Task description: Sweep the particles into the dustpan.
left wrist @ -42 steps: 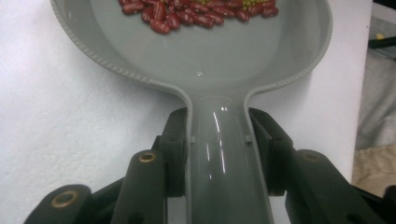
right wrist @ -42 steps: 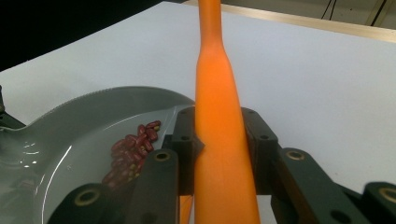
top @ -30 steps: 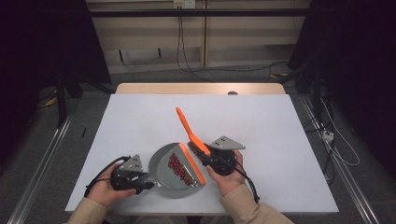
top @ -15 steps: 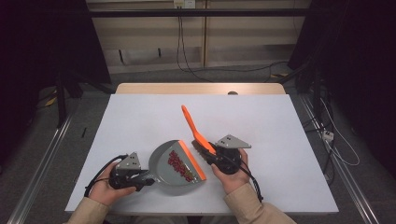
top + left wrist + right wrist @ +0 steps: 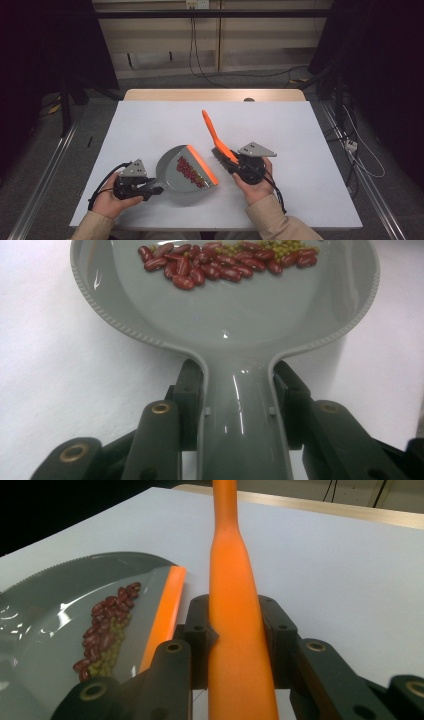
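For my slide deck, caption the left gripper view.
Left gripper clamps the grey dustpan handle; red beans lie inside.

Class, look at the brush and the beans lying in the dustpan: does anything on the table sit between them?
Nothing visible does. The brush, held in the right claw, stands just beside the dustpan's orange lip, with bare white table between them. The beans lie inside the pan, just behind that lip. The left claw grips the pan's handle.

Grey dustpan (image 5: 175, 172) with orange lip, orange brush (image 5: 216, 136), red beans (image 5: 215, 262)
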### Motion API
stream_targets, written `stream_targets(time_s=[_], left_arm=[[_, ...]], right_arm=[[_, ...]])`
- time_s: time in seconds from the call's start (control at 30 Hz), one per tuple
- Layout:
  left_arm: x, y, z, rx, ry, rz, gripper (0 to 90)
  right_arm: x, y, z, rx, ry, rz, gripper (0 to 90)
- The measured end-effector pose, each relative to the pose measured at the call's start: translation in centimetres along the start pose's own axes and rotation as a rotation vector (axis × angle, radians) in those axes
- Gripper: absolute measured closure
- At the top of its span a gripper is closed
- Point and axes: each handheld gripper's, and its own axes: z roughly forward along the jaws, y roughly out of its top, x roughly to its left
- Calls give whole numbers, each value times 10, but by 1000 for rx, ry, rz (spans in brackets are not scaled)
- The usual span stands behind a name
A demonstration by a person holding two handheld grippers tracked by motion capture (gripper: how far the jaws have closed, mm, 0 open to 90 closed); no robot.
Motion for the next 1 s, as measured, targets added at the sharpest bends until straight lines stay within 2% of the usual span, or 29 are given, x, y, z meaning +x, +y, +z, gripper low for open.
stream_targets(time_s=[0.07, 0.1, 0.2, 0.53, 0.6, 0.67, 0.73, 1.0], left_arm=[[2, 1, -2, 7, 13, 2, 637], [2, 1, -1, -7, 12, -12, 636], [4, 1, -3, -11, 24, -21, 636], [15, 2, -6, -32, 49, -86, 636], [17, 2, -7, -33, 78, -89, 636], [18, 1, -8, -39, 88, -108, 636], [21, 1, -10, -40, 112, -100, 636], [28, -2, -11, -55, 188, -147, 636]], right_arm=[[-2, 0, -1, -2, -1, 4, 711], [-3, 0, -2, -2, -4, 0, 711], [-7, -1, -3, -2, -9, 4, 711], [-23, -1, -11, -13, -31, 23, 711], [-27, -2, -13, -13, -37, 26, 711], [-32, -3, -15, -15, -39, 34, 711], [-35, -3, -18, -20, -44, 41, 711], [-48, -6, -26, -24, -73, 53, 711]])
